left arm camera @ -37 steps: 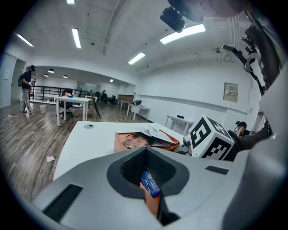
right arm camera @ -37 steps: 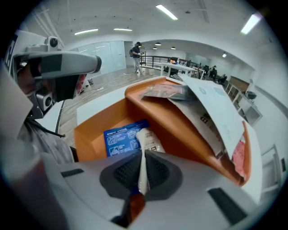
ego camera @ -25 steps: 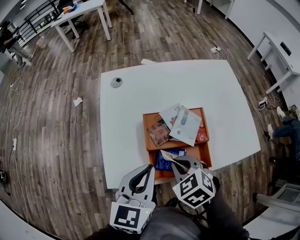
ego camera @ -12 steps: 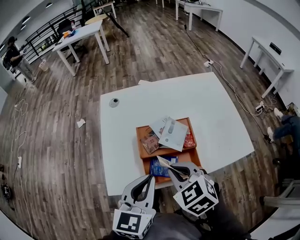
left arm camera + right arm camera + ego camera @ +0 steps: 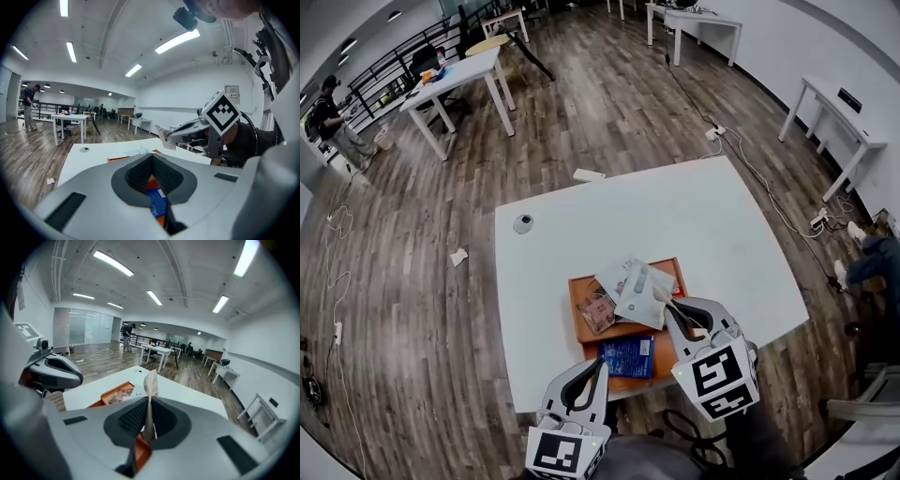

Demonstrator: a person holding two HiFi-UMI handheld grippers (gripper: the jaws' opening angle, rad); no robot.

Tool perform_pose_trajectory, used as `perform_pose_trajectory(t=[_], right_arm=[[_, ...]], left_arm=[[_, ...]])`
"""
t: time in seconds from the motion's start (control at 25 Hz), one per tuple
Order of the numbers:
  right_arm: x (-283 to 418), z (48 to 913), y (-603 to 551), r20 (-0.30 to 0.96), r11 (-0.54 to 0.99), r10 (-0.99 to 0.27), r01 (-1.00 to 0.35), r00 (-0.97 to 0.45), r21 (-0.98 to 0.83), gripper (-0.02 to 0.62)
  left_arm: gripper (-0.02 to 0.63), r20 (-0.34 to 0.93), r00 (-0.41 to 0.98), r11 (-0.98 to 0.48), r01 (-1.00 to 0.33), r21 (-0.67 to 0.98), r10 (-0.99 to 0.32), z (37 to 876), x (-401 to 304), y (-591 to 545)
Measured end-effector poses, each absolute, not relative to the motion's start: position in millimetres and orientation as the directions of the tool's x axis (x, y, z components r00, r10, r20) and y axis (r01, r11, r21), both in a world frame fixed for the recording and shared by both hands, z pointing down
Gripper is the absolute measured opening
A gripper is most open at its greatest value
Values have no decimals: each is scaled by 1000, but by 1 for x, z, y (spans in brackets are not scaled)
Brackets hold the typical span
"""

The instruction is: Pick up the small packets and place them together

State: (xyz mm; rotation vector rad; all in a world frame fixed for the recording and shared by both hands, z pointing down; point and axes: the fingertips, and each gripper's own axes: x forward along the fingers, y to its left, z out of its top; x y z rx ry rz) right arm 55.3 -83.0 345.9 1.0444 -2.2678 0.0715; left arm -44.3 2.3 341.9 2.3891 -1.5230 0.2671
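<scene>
An orange tray (image 5: 619, 331) on the white table (image 5: 581, 225) holds a blue packet (image 5: 627, 356) nearest; the right gripper (image 5: 665, 303) pinches a pale packet (image 5: 657, 293) above.

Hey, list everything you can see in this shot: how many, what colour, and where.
table: one, white, centre of the head view
tray: one, orange, two compartments, at the table's near edge
large packets: at least two, white-grey, overlapping in the far compartment
brown packet: one, far compartment, left side
blue packet: one, lying in the near compartment
small packet: one, pale, above the tray
round object: one, grey, on the table's far left
paper scrap: one, white, on the floor left of the table
side tables: several, white, around the room
bystander: one, far left
left gripper: grey, shut, empty
right gripper: grey, shut on the small packet
</scene>
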Motion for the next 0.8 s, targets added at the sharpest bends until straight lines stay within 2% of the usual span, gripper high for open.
perform_pose_trajectory(t=[0.4, 0.8], right_arm=[[25, 384, -128, 651, 713, -601, -679, -464, 175, 45], [-2, 410, -119, 722, 789, -486, -603, -493, 119, 196]], left_arm=[[3, 329, 389, -353, -921, 166, -860, 355, -83, -43], [3, 346, 382, -334, -923, 190, -857, 365, -97, -54]])
